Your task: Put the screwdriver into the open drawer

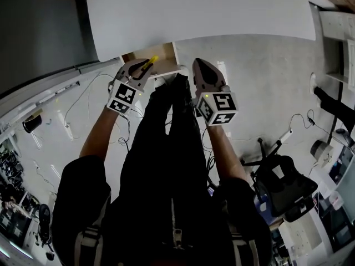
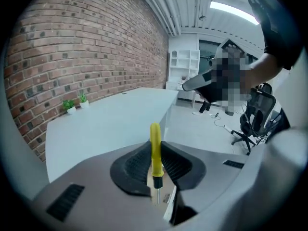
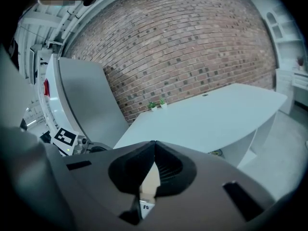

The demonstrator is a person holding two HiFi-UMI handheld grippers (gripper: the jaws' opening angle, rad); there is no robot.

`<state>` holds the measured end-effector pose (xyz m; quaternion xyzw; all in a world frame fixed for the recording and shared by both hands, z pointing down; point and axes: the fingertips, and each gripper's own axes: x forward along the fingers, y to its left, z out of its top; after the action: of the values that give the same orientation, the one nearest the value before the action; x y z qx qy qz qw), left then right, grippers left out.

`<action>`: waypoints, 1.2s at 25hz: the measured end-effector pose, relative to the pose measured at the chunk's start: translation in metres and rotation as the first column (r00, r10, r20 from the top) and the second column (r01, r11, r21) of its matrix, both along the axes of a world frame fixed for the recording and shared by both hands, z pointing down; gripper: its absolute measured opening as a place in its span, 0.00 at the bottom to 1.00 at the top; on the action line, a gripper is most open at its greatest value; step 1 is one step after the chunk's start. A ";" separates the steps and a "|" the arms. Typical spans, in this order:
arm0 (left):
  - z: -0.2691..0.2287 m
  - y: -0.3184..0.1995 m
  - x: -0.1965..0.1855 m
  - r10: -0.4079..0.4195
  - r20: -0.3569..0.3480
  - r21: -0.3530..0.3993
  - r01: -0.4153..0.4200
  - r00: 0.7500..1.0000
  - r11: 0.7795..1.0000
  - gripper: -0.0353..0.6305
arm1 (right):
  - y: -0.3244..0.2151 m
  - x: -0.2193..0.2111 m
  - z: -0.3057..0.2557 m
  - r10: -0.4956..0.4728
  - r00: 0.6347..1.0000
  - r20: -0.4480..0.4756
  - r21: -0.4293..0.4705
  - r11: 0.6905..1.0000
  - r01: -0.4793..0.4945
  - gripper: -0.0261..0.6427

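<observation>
My left gripper (image 1: 145, 66) is shut on a yellow-handled screwdriver (image 1: 150, 62). In the left gripper view the screwdriver (image 2: 155, 154) stands between the black pads, yellow handle pointing away, black collar and metal shaft toward the camera. The open drawer (image 1: 157, 59) shows its wooden inside just under the white desk's edge, right below the left gripper. My right gripper (image 1: 202, 66) hovers to the right of the drawer, shut with nothing between its pads (image 3: 153, 173).
A large white desk (image 1: 199, 10) fills the top of the head view. The person's dark legs (image 1: 166, 126) hang between both arms. Cables (image 1: 77, 104) lie on the floor at left. A black office chair (image 1: 283, 187) stands at lower right.
</observation>
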<state>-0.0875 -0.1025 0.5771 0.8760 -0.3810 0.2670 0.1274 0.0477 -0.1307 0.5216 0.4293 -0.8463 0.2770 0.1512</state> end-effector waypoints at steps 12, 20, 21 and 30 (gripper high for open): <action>0.126 0.007 -0.004 0.095 0.066 -0.186 -0.082 0.993 0.979 0.17 | 0.017 0.003 0.034 0.019 0.998 -0.055 -0.043 0.999 -0.021 0.05; 0.209 0.013 0.000 0.231 0.172 -0.283 -0.177 0.958 0.943 0.17 | 0.027 0.011 0.059 0.056 0.996 -0.068 -0.066 0.996 -0.061 0.05; 0.219 0.013 0.000 0.249 0.184 -0.294 -0.189 0.951 0.937 0.17 | 0.028 0.011 0.063 0.059 0.996 -0.066 -0.072 0.995 -0.063 0.05; 0.295 0.008 -0.004 0.316 0.236 -0.408 -0.201 0.919 0.890 0.17 | 0.039 0.010 0.095 0.054 0.995 -0.085 -0.123 0.990 -0.064 0.05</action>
<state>-0.0912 -0.0941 0.8719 0.8283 -0.2161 0.4779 0.1972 0.0582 -0.0922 0.6162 0.4546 -0.8072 0.3165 0.2040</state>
